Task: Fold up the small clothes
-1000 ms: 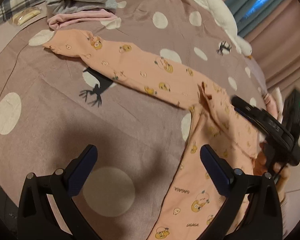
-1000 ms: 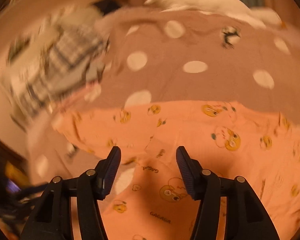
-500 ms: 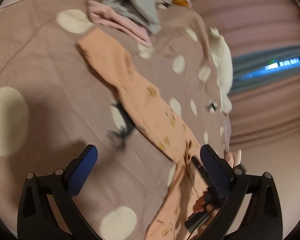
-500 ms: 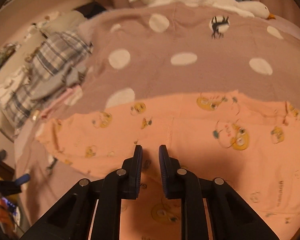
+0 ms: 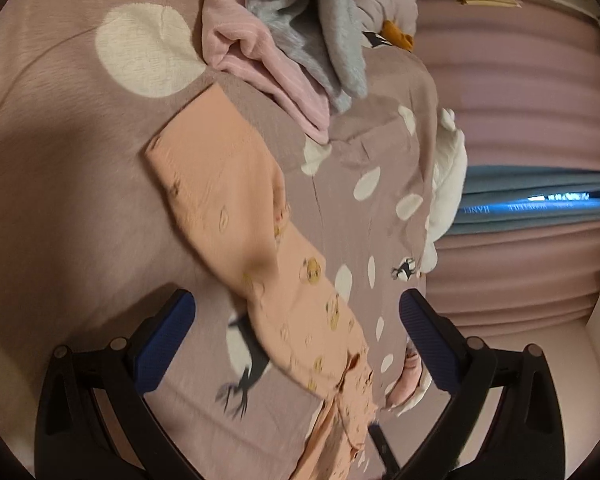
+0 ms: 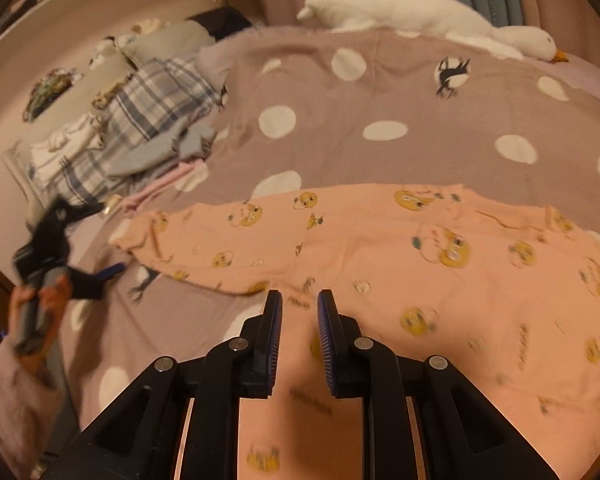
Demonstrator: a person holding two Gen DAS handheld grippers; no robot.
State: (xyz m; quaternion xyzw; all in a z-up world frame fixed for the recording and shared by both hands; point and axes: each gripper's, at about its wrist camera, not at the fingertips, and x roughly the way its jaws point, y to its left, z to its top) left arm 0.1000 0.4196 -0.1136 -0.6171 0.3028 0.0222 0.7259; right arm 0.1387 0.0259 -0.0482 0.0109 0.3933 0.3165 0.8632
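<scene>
An orange baby garment printed with yellow cartoon faces lies spread on the dotted brown bedspread. Its long sleeve stretches away in the left wrist view. My left gripper is open and empty, hovering above the sleeve near its middle; it also shows in the right wrist view at the far left. My right gripper is nearly closed, its jaws pinching the orange fabric near the garment's crotch seam.
A pile of grey and pink clothes lies past the sleeve's end. A plaid blanket sits at the left. A white plush goose lies along the far edge. Pink curtains hang beyond the bed.
My right gripper closed from open onto the garment. My left gripper swung over towards the sleeve end, staying open.
</scene>
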